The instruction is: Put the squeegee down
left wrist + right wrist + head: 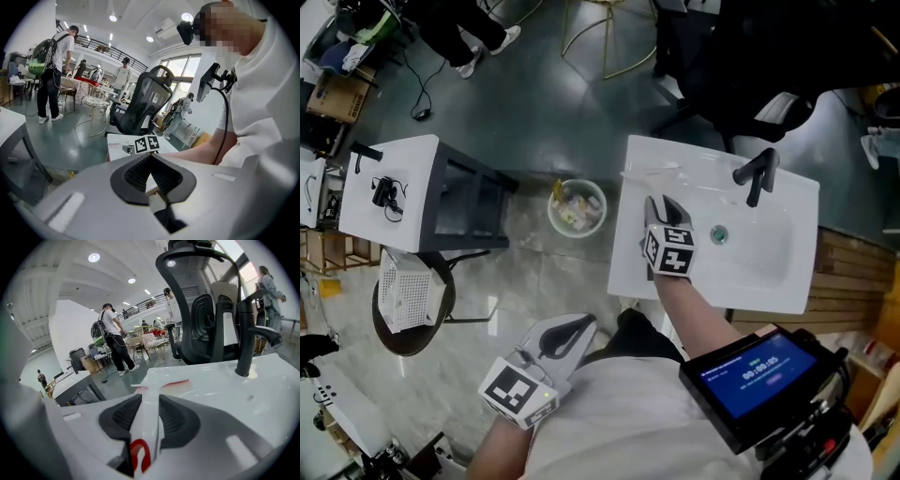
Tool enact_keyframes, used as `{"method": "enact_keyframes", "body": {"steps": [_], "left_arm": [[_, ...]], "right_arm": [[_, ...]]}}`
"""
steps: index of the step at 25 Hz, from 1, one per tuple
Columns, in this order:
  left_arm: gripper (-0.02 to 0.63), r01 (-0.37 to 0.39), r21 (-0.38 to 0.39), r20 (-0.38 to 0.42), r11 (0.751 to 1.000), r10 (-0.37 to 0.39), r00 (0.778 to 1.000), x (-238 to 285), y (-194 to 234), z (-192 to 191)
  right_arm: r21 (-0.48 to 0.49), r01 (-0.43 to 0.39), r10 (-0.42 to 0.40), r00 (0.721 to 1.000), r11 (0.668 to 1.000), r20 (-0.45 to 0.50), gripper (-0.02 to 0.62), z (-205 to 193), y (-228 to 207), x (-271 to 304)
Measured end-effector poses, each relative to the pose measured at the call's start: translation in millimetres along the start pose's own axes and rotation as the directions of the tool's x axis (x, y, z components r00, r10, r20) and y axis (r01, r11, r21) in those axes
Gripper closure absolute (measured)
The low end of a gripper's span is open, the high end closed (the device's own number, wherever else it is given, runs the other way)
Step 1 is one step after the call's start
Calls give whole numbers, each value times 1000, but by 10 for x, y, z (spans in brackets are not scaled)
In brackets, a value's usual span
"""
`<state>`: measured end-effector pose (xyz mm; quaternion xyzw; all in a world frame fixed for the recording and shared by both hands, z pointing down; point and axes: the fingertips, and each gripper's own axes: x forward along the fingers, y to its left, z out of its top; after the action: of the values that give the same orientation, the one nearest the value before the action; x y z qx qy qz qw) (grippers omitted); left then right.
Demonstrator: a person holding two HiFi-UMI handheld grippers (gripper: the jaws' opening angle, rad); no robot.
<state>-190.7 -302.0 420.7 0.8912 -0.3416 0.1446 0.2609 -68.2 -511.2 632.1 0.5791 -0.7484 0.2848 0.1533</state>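
Right gripper (147, 398) fingers are clamped on the squeegee (153, 387) handle, its long axis running straight ahead of them, blade crosswise low over the counter (213, 386); left gripper (151, 158), fingers together and empty, is farther off.

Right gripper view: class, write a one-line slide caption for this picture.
Right gripper holds a white squeegee by its handle over the white sink, black faucet standing to the right.

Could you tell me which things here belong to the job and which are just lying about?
Job: squeegee; right gripper clamped on it; white sink beneath.
Lying about: black tap; waste bin; white side table; empty left gripper.
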Motion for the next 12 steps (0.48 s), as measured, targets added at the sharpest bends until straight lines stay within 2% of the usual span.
{"method": "enact_keyframes", "body": {"steps": [4, 8, 12], "left_arm": [[601, 9, 0, 1, 1000, -9, 1000, 16, -16, 5], [600, 9, 0, 0, 1000, -9, 1000, 15, -28, -2], [600, 8, -6, -3, 1000, -8, 1000, 14, -33, -43]], "right_arm": [[-2, -20, 20, 999, 1000, -43, 462, -120, 44, 21], [-39, -34, 32, 998, 999, -45, 426, -152, 86, 14], [-53, -39, 36, 998, 998, -51, 425, -158, 73, 26]]}}
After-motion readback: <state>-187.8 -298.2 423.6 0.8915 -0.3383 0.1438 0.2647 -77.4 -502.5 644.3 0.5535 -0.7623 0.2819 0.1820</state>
